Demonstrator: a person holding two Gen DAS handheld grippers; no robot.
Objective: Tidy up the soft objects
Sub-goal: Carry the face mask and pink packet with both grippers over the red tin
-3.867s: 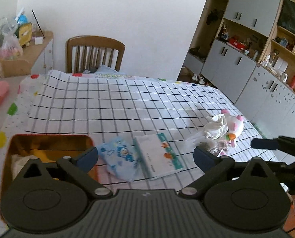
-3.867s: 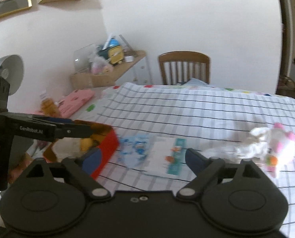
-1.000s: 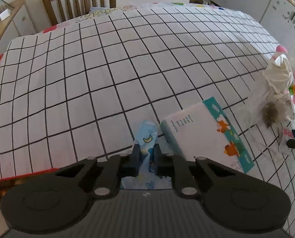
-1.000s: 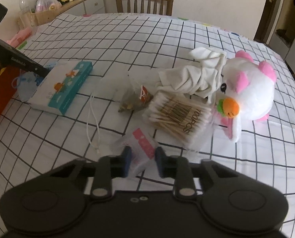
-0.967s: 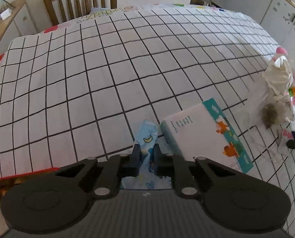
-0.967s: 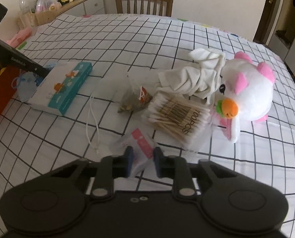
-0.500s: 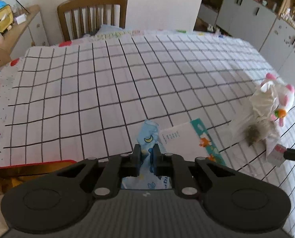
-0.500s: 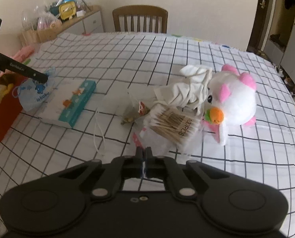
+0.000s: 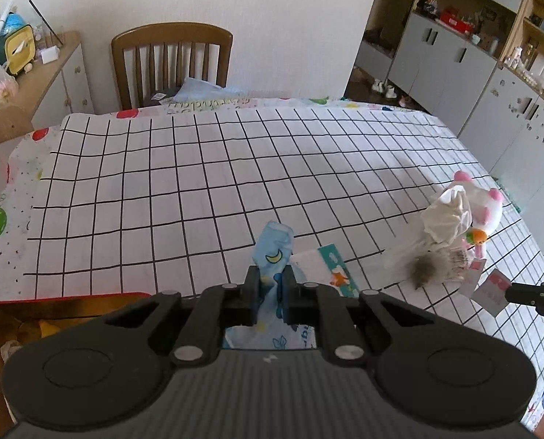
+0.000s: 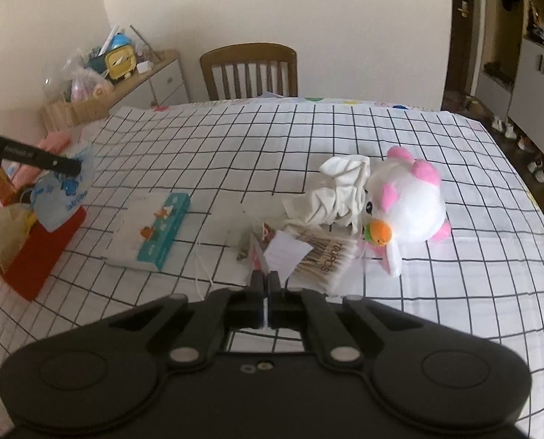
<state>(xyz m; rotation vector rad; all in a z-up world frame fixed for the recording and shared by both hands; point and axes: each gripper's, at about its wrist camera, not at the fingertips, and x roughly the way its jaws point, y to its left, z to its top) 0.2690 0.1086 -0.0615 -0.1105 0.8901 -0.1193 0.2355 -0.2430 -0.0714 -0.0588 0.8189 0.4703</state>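
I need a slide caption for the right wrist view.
Right gripper pinches a small clear sachet above the checked tablecloth; left gripper holds a blue printed pouch over a red box.

Bright, even daylight in both fisheye views

Soft light falls on the table with faint shadows beside the plush toy; grid lines bow strongly toward the edges (typical fisheye), corners darken, and the right wrist view is slightly hazier, with its left margin blurred.
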